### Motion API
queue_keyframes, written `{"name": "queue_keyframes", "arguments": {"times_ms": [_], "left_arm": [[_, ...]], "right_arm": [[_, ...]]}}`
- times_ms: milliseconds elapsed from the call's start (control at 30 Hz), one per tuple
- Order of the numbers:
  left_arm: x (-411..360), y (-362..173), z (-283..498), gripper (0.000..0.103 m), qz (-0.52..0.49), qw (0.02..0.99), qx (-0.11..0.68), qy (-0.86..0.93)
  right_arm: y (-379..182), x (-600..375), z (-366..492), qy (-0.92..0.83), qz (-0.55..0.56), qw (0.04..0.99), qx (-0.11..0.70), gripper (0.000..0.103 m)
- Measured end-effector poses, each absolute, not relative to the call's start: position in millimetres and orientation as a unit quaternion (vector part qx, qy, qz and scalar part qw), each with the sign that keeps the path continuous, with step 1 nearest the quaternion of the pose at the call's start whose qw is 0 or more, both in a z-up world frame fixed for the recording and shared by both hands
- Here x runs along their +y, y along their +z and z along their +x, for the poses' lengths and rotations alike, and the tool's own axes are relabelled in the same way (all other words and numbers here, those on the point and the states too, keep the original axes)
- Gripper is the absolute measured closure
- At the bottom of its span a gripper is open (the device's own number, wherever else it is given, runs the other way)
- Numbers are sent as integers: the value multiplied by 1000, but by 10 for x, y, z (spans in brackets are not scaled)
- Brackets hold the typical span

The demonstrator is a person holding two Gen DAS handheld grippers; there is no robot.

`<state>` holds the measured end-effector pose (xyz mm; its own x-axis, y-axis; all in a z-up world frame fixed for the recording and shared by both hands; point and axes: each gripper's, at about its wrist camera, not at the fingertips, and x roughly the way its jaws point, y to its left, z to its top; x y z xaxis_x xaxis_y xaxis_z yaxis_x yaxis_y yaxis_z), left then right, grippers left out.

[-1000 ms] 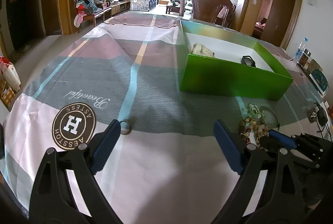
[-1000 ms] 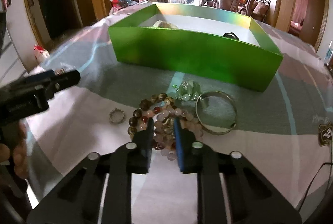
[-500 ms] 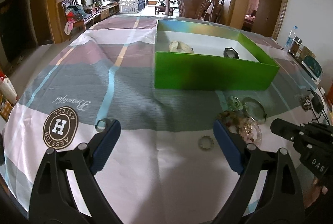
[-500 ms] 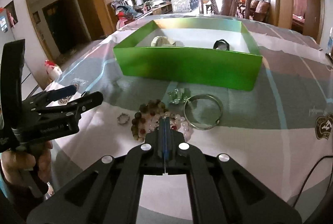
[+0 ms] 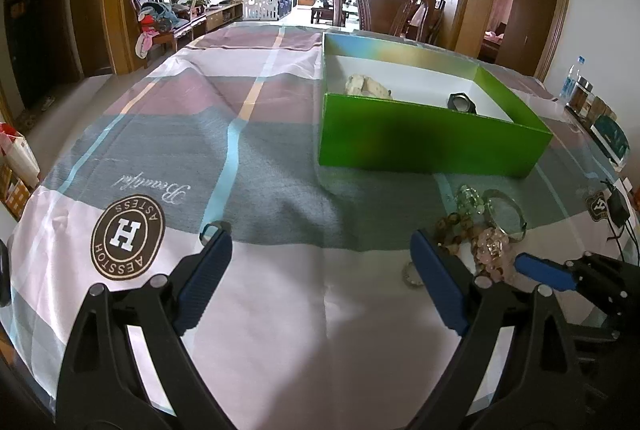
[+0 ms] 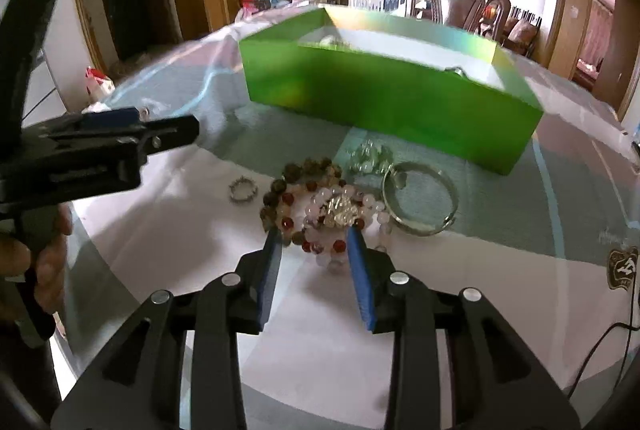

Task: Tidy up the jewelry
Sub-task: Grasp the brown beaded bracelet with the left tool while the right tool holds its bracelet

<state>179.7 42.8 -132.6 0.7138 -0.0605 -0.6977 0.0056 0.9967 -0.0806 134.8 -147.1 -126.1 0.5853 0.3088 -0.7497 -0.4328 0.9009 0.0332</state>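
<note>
A tangle of beaded bracelets (image 6: 316, 206) lies on the tablecloth in front of a green box (image 6: 380, 98). Beside it are a silver bangle (image 6: 420, 198), a green glass bracelet (image 6: 368, 154) and a small ring (image 6: 242, 190). My right gripper (image 6: 315, 250) points down at the beads. Its jaws are opening, and the nearest beads sit between the tips without being pressed. My left gripper (image 5: 320, 266) stands wide open and empty over bare cloth, left of the bracelets (image 5: 480, 242). Another small ring (image 5: 210, 228) lies by its left fingertip.
The green box (image 5: 432, 146) holds a pale piece (image 5: 366, 86) and a black item (image 5: 462, 102). A black cable (image 5: 616, 206) and bottles (image 5: 572, 82) stand at the table's right edge. A wooden chair (image 5: 384, 6) is behind the table. A person's hand (image 6: 44, 262) holds the left gripper.
The right jaws were narrowly apart over the beads, then shut empty just short of them. Now they have parted and their tips flank the nearest beads. The left gripper stays wide open.
</note>
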Motion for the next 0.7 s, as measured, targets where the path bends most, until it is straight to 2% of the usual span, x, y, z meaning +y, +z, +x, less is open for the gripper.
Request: {"name": "queue_keyframes", "arguments": {"times_ms": [33, 100, 133, 367, 600, 700], "left_arm": [[429, -1332, 1794, 13, -36, 925, 378, -18], [440, -1341, 1792, 13, -36, 924, 380, -17], [440, -1345, 1794, 13, -37, 924, 380, -17], [294, -1338, 1775, 13, -8, 925, 377, -48], [-336, -1509, 1713, 14, 127, 904, 392, -116], [-554, -1559, 1693, 20, 169, 894, 390, -141]], "right_arm": [[-1290, -1473, 1365, 213, -74, 884, 410, 71], [-1322, -1476, 1397, 221, -66, 878, 418, 81], [-1325, -1485, 1402, 221, -61, 878, 420, 95], [-1120, -1748, 1341, 237, 11, 890, 391, 95], [-813, -2224, 1278, 228, 79, 905, 350, 95], [-811, -2327, 1285, 222, 89, 905, 352, 95]]}}
